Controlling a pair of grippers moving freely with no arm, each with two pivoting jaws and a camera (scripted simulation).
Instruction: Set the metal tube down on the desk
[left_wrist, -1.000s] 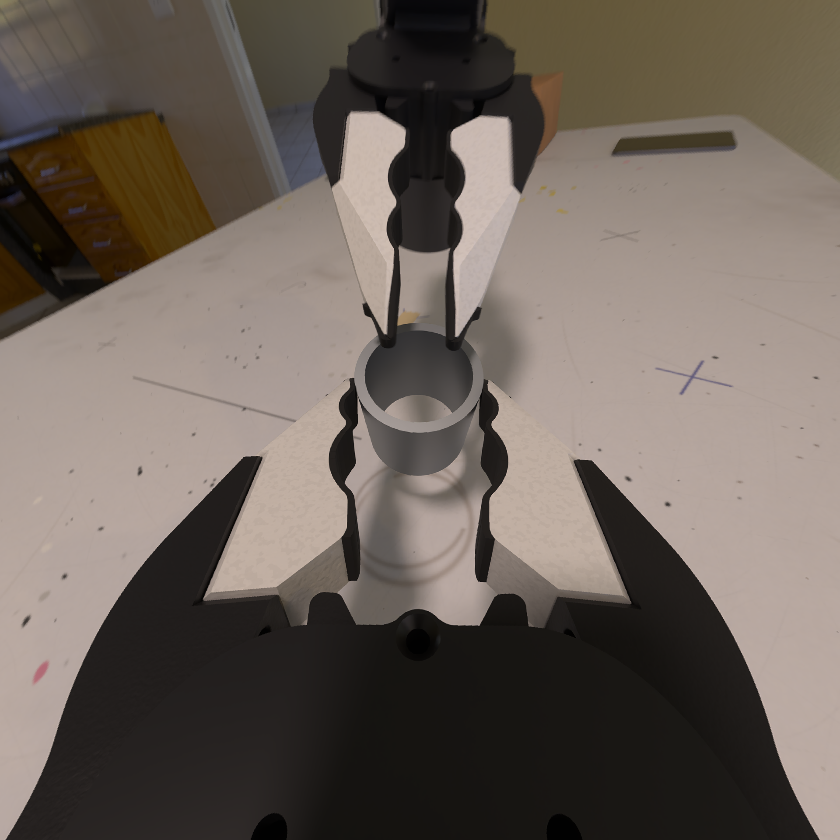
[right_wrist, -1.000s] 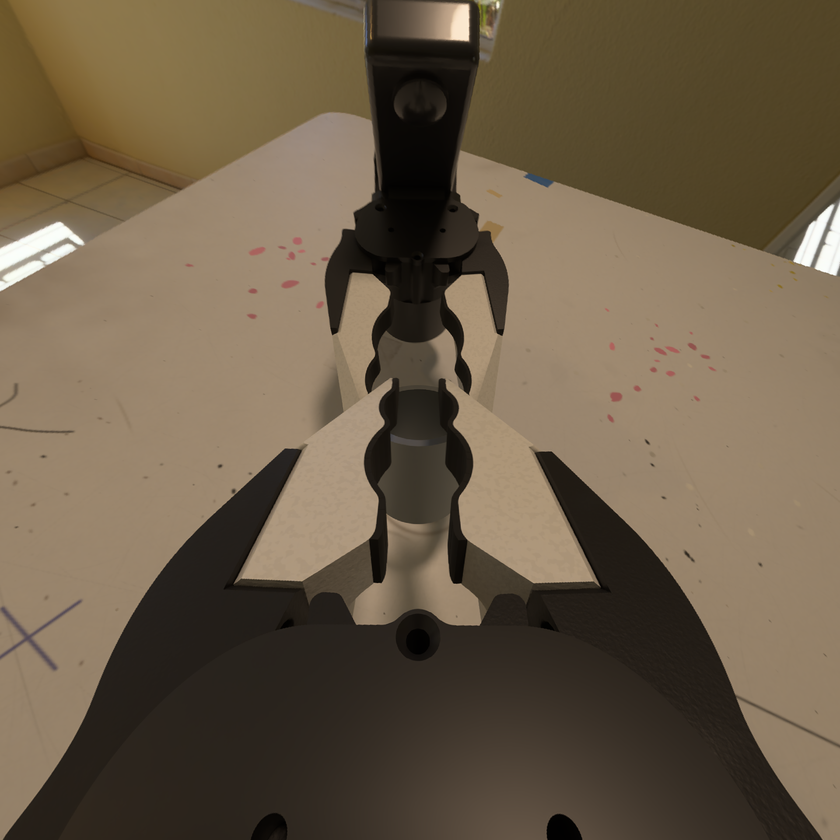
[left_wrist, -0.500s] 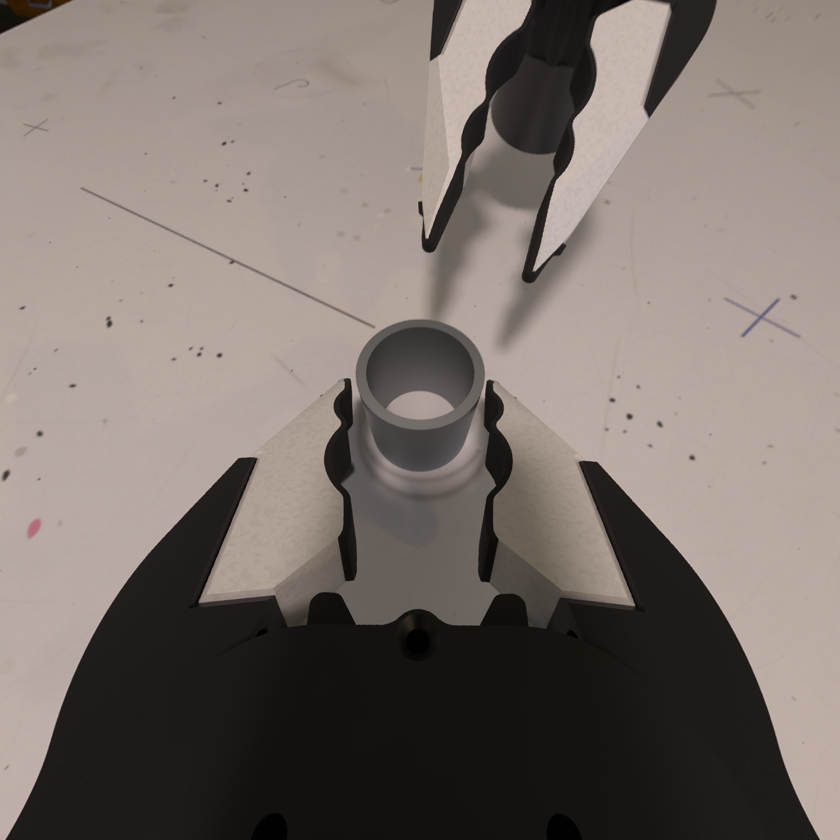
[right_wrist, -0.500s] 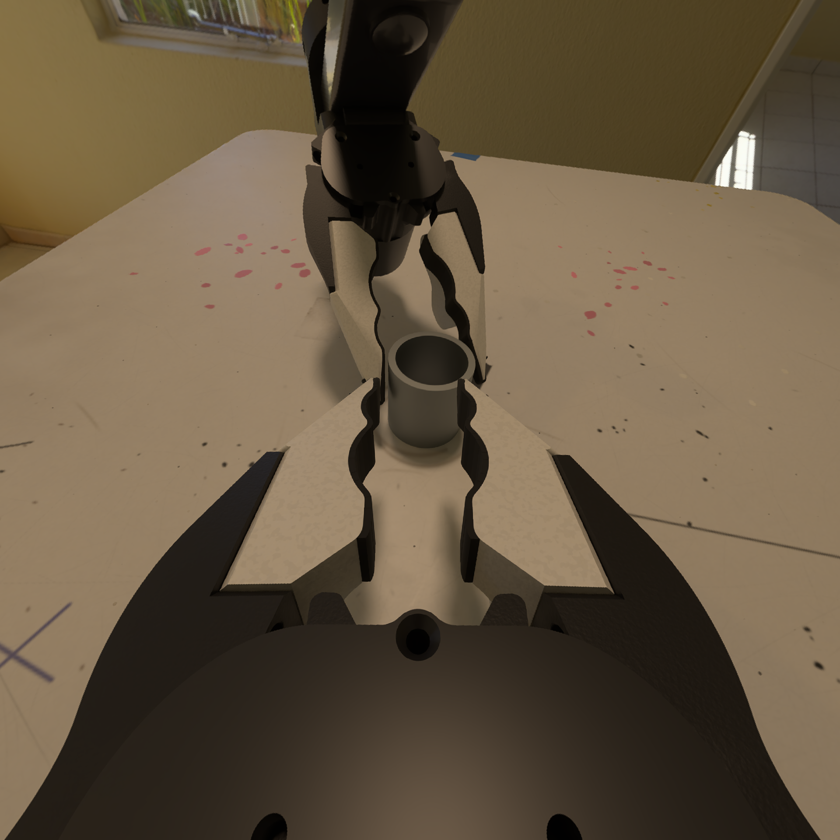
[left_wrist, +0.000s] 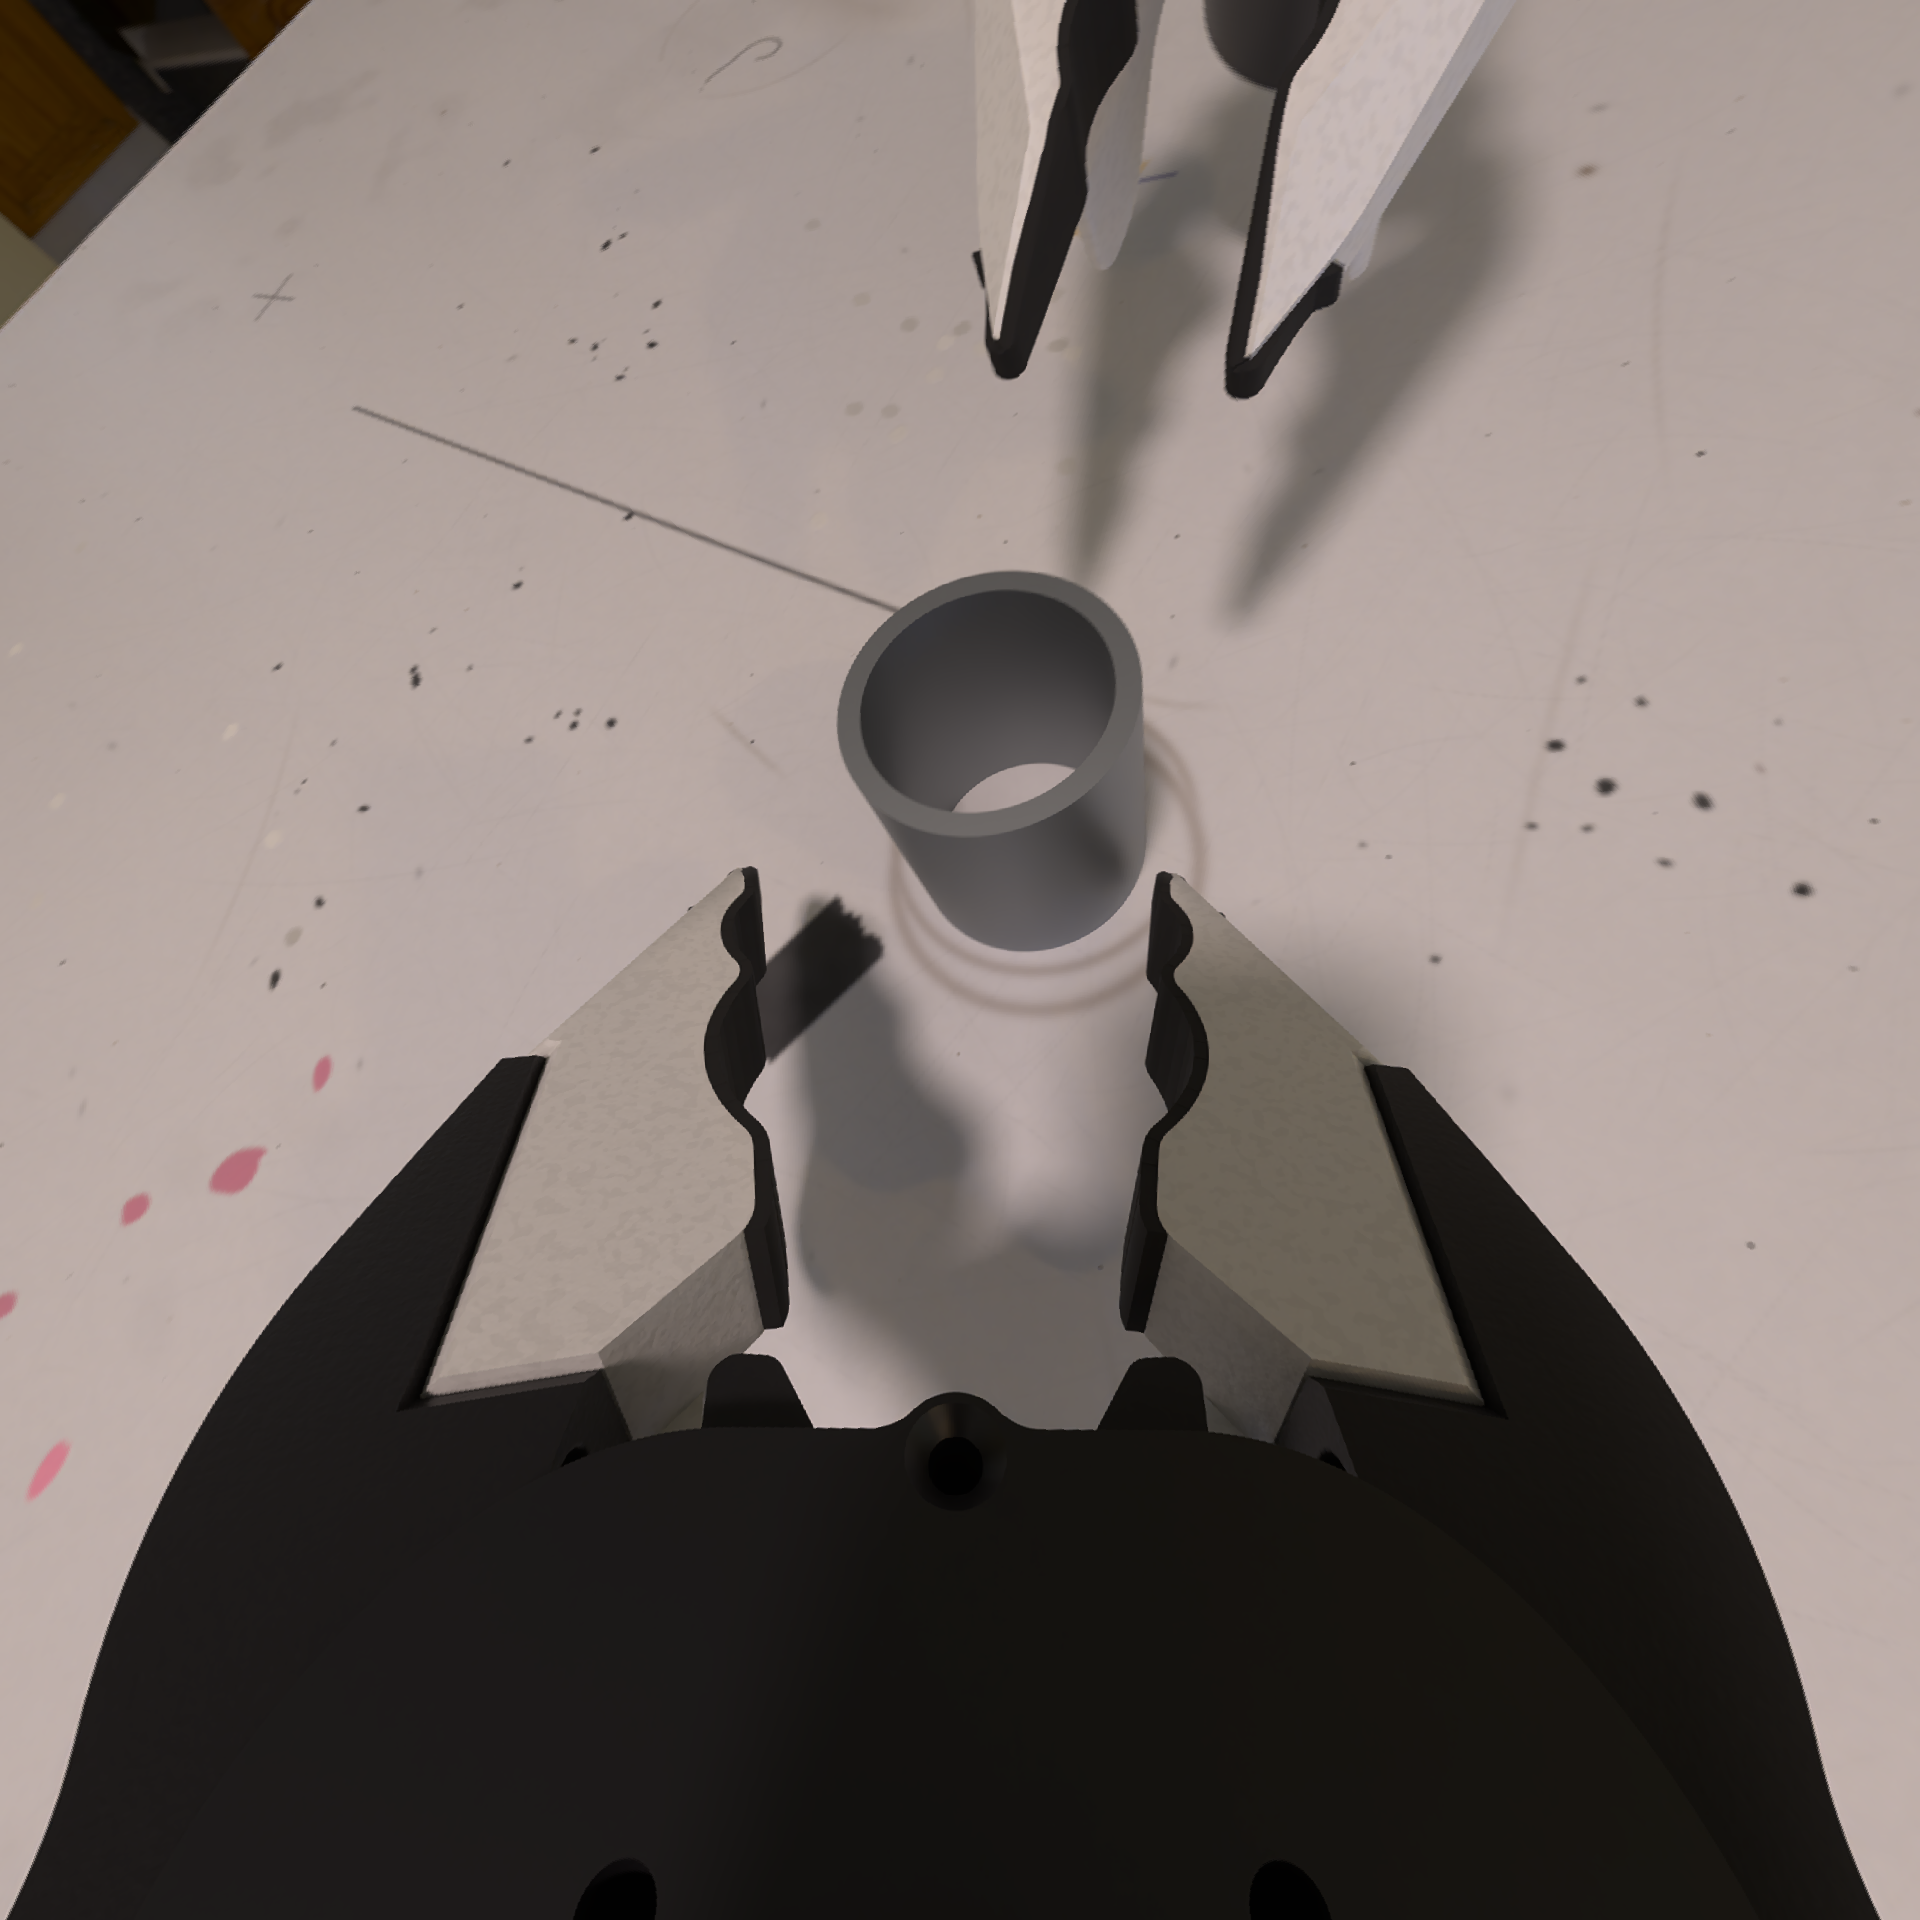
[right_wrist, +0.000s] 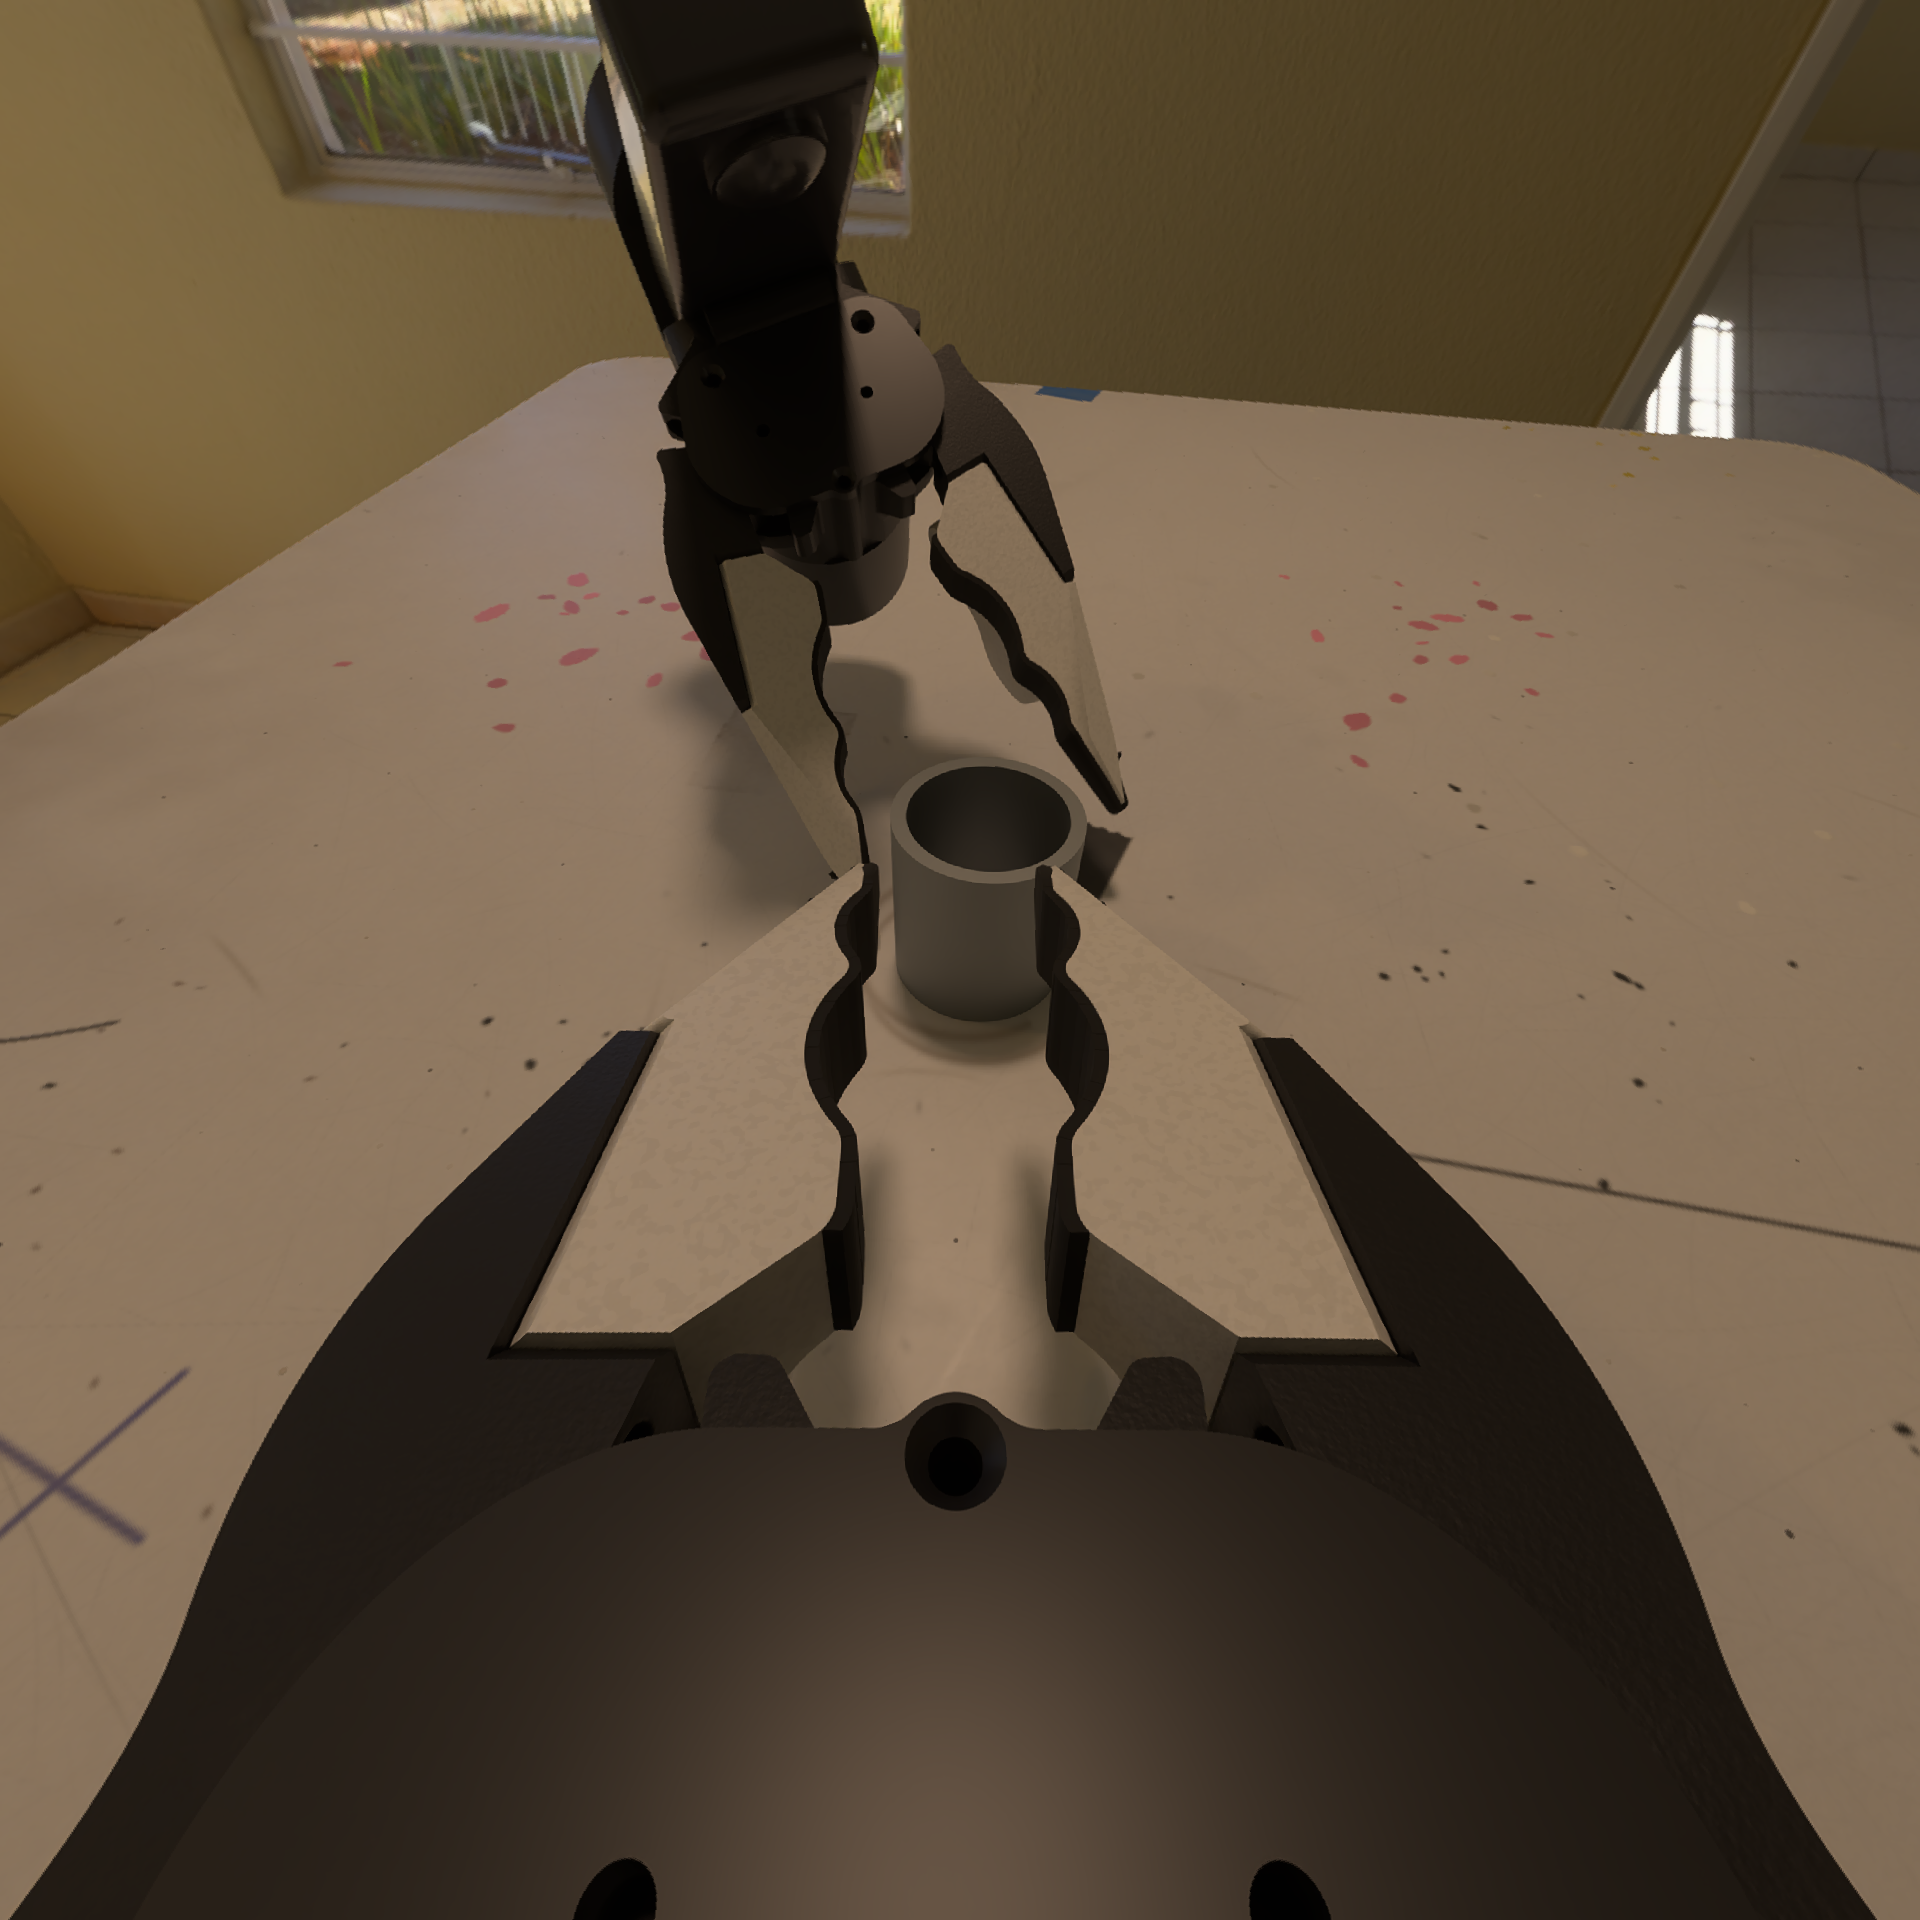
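The metal tube (left_wrist: 992, 769) is a short grey open cylinder that stands upright on the white desk (left_wrist: 1558, 1039). My left gripper (left_wrist: 954, 883) is open and empty; its fingertips flank the tube's near side without touching it. My right gripper (right_wrist: 956, 875) is open and empty. From its own view the tube (right_wrist: 982, 904) sits just beyond its fingertips. In the left wrist view the right gripper (left_wrist: 1127, 364) hangs well behind the tube, above the desk. The right wrist view shows the left gripper (right_wrist: 987, 826) tilted down over the tube's far side.
The desk (right_wrist: 1455, 935) bears pink paint spots (right_wrist: 582, 655), black specks, a thin pencil line (left_wrist: 623, 509) and a purple cross (right_wrist: 62, 1486). A wooden cabinet (left_wrist: 42, 104) stands past the desk's far left edge. Yellow walls and a window (right_wrist: 436, 94) lie beyond.
A second ago both grippers held the tube. The right one let go and drew back. Now the left has opened and pulled back too, and the tube stands alone on the desk.
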